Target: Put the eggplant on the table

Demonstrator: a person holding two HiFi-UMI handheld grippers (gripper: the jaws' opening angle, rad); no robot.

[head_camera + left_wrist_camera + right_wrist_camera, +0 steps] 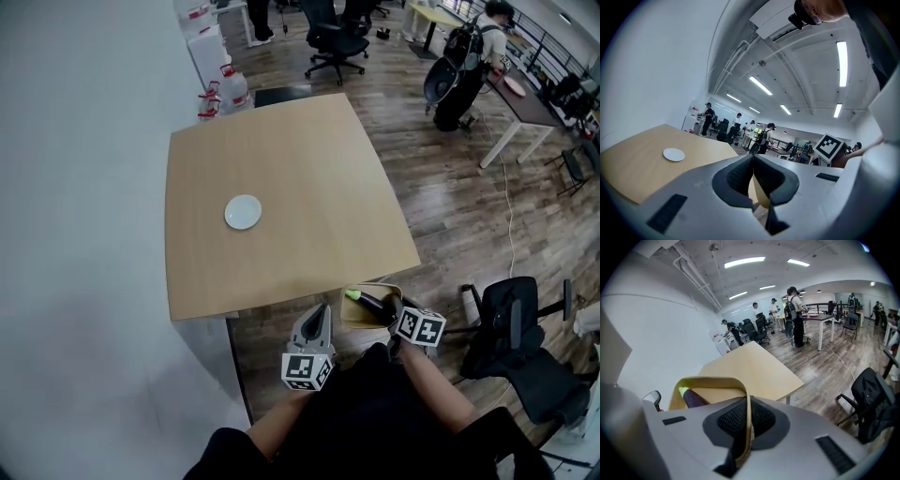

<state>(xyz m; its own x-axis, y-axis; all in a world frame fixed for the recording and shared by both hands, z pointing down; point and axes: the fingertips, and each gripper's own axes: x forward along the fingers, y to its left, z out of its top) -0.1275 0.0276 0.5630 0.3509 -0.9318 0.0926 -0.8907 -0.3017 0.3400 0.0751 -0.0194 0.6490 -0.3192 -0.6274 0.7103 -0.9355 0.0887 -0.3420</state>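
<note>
1. Spotted the eggplant (375, 303) lying slantwise inside a tan basket (370, 287), green end toward the left. Not on the table (281, 169) yet, just off its near edge and above the wood floor (450, 206).
2. Saw the right tool (397, 317) clamped shut on the basket's thin rim, with nothing else in it. Read the left tool (322, 314) as pinched shut on a sliver of the same tan wall, though with less certainty from that side.
3. Biggest worry imo: losing that thin wall out of either pinch, tipping the basket and dumping the eggplant onto the floor.
4. Could also have knocked the basket against the table edge just beside it.
5. Had no free tool for the eggplant itself, so probably needed to set the basket down first. Didn't worry about the white plate (243, 212), well apart.
</note>
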